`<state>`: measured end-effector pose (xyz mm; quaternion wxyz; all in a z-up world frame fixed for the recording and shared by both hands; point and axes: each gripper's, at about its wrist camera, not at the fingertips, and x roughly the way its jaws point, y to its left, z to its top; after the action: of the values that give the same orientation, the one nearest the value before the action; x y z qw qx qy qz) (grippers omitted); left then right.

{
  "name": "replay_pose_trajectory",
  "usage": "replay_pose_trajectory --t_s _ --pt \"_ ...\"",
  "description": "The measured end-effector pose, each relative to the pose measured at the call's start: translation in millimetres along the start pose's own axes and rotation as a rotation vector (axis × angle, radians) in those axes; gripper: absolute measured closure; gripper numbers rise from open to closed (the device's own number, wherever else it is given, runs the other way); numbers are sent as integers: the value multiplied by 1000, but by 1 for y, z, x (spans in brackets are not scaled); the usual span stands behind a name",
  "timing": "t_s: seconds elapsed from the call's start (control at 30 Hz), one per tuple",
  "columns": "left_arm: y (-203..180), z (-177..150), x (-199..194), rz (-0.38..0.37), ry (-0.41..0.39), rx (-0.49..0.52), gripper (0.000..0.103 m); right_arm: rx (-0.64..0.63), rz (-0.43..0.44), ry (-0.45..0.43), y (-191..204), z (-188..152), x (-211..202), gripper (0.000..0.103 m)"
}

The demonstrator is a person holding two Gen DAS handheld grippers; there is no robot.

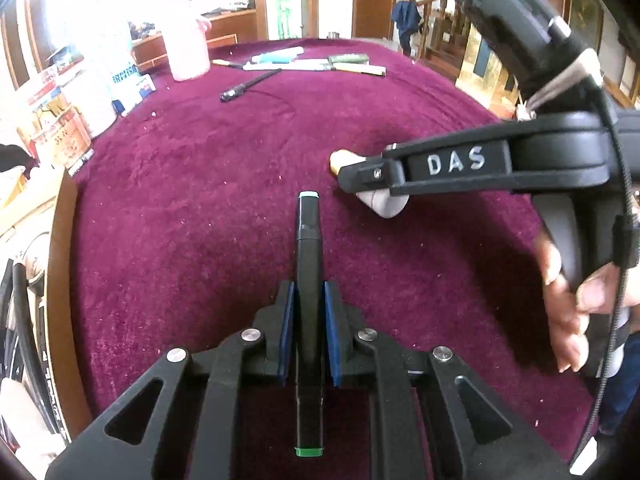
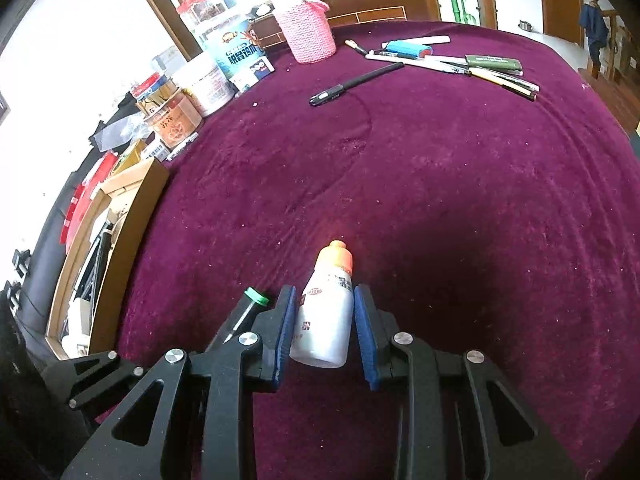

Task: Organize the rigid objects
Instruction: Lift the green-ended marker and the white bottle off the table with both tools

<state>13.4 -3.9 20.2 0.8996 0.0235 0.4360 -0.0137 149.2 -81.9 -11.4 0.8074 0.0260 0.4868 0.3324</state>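
My left gripper (image 1: 309,296) is shut on a black marker (image 1: 308,248) with green ends, held over the purple cloth. My right gripper (image 2: 325,300) has its blue pads on both sides of a small white bottle (image 2: 325,320) with an orange cap, which lies on the cloth. The pads touch or nearly touch the bottle. In the left wrist view the right gripper (image 1: 360,184) comes in from the right, around the bottle (image 1: 384,202). The marker's green end (image 2: 256,296) shows left of the right gripper.
A row of pens, a blue case and a green box (image 2: 494,63) lies at the far side of the cloth. A single black pen (image 2: 356,79) lies nearer. A pink knitted holder (image 2: 308,32), jars and tins (image 2: 236,52) stand at the far left. An open box (image 2: 116,236) sits off the left edge.
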Motion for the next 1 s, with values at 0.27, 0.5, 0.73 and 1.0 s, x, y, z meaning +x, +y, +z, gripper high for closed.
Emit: replay_pose_trajectory --t_s 0.27,0.5,0.73,1.0 --pt "15 0 -23 93 -91 -5 91 -4 -4 -36 4 1 -7 79" --pt "33 -4 -48 149 -163 -33 91 -2 17 -64 14 3 -14 80" --pt "54 -10 -72 184 -220 -69 91 -25 64 -83 46 -2 -24 80" --pt "76 -19 -88 194 -244 -120 91 -62 57 -70 75 -7 -18 88"
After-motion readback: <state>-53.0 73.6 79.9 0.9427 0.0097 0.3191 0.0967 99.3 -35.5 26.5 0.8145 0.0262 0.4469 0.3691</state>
